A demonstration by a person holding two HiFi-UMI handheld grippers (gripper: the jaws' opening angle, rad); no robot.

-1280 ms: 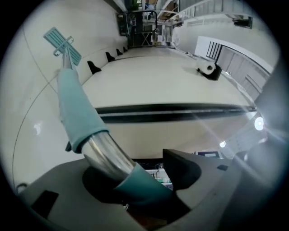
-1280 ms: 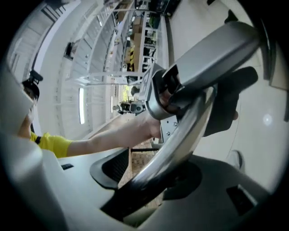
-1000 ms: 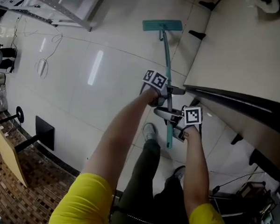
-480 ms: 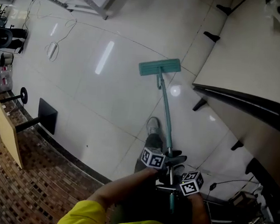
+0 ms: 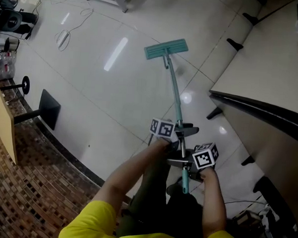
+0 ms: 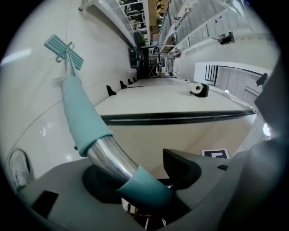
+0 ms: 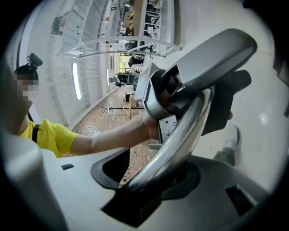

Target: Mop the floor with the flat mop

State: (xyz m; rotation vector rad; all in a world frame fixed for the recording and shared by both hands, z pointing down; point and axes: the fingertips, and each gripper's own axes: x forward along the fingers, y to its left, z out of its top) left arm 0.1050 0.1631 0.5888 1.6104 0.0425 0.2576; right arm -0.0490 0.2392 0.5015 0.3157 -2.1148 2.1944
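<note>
The flat mop has a teal head (image 5: pixel 165 48) lying on the glossy white floor (image 5: pixel 106 84) and a teal-and-steel handle (image 5: pixel 176 100) that runs back to both grippers. My left gripper (image 5: pixel 180 133) is shut on the handle, higher toward the head; in the left gripper view the steel pole (image 6: pixel 110 155) sits clamped between the jaws, with the mop head (image 6: pixel 63 46) far off. Just below it on the pole, my right gripper (image 5: pixel 185 165) is shut on the handle (image 7: pixel 180 135), and the left gripper (image 7: pixel 189 72) shows ahead of it.
A long cream table (image 5: pixel 271 72) with a dark edge and black feet stands at the right. At the left lie a brick strip (image 5: pixel 31 184), a black plate (image 5: pixel 49 113), a wooden board (image 5: pixel 4 128), and a white cable (image 5: pixel 63 37). The person's shoe (image 7: pixel 231 137) is beside the pole.
The mop head has slid farther away and leftward across the floor. Both grippers have moved up and forward along with the handle, still shut on it.
</note>
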